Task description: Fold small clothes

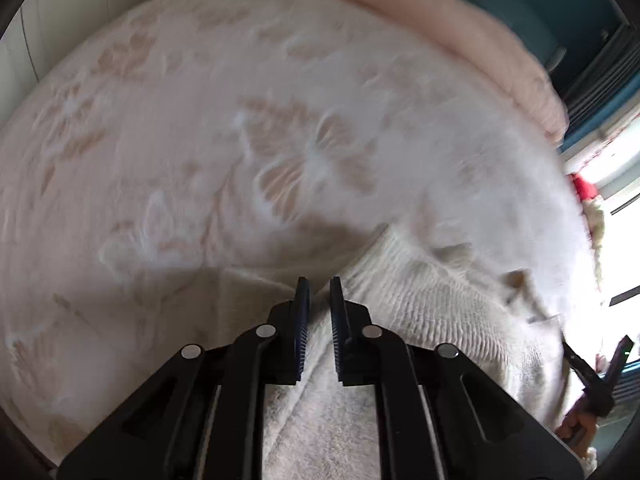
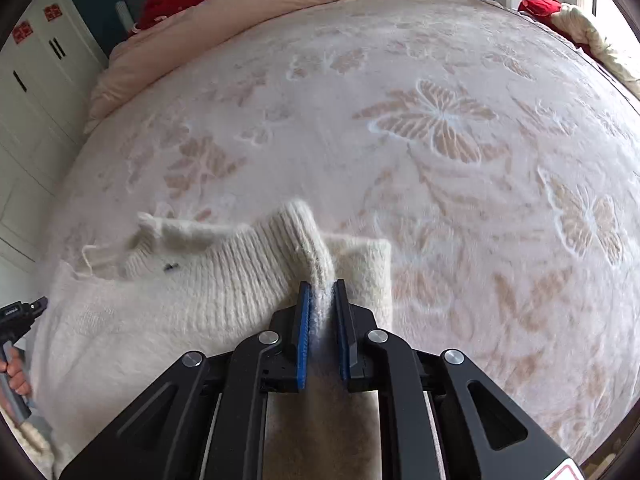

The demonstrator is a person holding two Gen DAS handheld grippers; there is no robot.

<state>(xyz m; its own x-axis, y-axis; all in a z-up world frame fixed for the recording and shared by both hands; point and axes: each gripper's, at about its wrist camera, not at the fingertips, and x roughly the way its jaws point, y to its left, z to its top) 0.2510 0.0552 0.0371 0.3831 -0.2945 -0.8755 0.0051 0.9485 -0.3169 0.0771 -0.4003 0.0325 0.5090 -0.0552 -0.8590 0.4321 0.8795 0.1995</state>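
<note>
Right gripper (image 2: 322, 284) pinched tight on a fold of the fuzzy white sweater (image 2: 192, 280), with most of the knit stretching off to its left on the butterfly blanket (image 2: 440, 128). Left gripper (image 1: 319, 280) low over the sweater's other end, fingers close together, hard to tell if holding any wool. Probably a sideways fold next, long way across.

Left-wrist bedspread (image 1: 280, 120) motion-blurred

Home bedroom, bed w/ floral blanket (image 2: 400, 92), pink duvet (image 2: 248, 4), white wardrobe (image 2: 36, 76)
</note>
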